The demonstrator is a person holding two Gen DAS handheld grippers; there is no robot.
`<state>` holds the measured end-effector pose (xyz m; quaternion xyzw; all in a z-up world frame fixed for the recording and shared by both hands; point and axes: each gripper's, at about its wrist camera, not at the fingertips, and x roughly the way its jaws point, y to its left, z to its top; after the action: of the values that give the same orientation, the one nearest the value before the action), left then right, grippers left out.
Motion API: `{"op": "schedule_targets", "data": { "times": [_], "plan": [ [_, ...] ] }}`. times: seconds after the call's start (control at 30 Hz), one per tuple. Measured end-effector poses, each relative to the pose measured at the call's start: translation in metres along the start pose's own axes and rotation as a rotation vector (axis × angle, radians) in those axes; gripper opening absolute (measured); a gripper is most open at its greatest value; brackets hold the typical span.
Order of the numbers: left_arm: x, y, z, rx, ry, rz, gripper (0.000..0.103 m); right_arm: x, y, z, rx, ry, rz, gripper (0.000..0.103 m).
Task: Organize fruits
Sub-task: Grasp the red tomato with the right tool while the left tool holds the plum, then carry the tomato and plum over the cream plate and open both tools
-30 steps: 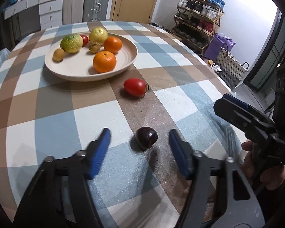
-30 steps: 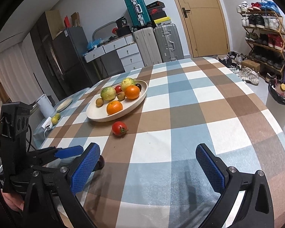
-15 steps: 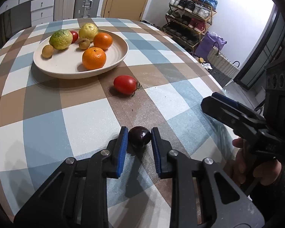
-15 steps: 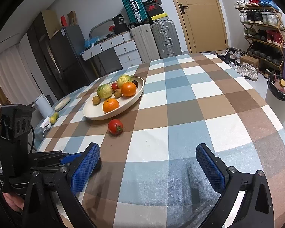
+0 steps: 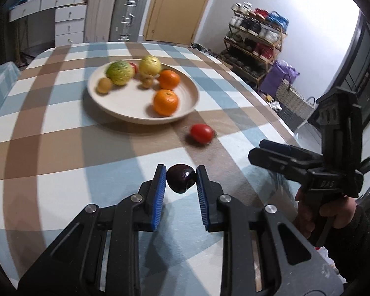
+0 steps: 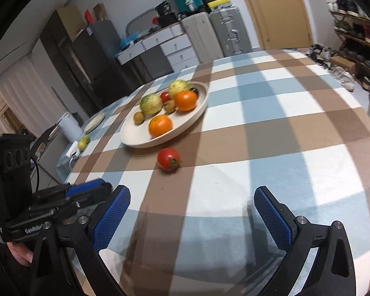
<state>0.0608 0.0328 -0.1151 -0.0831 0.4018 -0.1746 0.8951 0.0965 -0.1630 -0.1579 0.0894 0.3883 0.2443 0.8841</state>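
On the checked cloth [image 6: 271, 113], before suitcases [image 6: 214, 32] and a door [image 6: 278, 7], left gripper [image 5: 181, 178] clamps a plum [image 5: 181, 178]; right gripper [image 6: 192, 212] gapes. "GenRobo" shows.

The left gripper [image 5: 181, 178], black-framed with blue ribbed pads, was pitched downward, its jaws clamped on a small dark purple round fruit [image 5: 180, 178] pinched between the pad tips. The right gripper [image 6: 192, 198], of the same black-and-blue build, had its jaws spread wide with nothing between them, gripped by a bare hand [image 5: 318, 214] emerging from a dark sleeve [image 5: 352, 244].
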Motion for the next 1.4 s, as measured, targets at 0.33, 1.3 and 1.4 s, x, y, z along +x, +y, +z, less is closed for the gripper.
{"op": "schedule_targets", "data": {
  "times": [0.33,1.3,1.4],
  "plan": [
    [-0.021,0.042,-0.005,-0.071,-0.027,0.029,0.022,0.036,0.031,0.021,-0.107,0.036,-0.046,0.099],
    [-0.022,0.061,0.016,-0.126,-0.074,0.045,0.022,0.044,0.028,0.033,-0.072,0.033,-0.049,0.028],
    [-0.015,0.057,0.031,-0.117,-0.087,0.054,0.022,0.031,0.023,0.041,-0.06,-0.013,-0.03,0.028]
  ]
}}
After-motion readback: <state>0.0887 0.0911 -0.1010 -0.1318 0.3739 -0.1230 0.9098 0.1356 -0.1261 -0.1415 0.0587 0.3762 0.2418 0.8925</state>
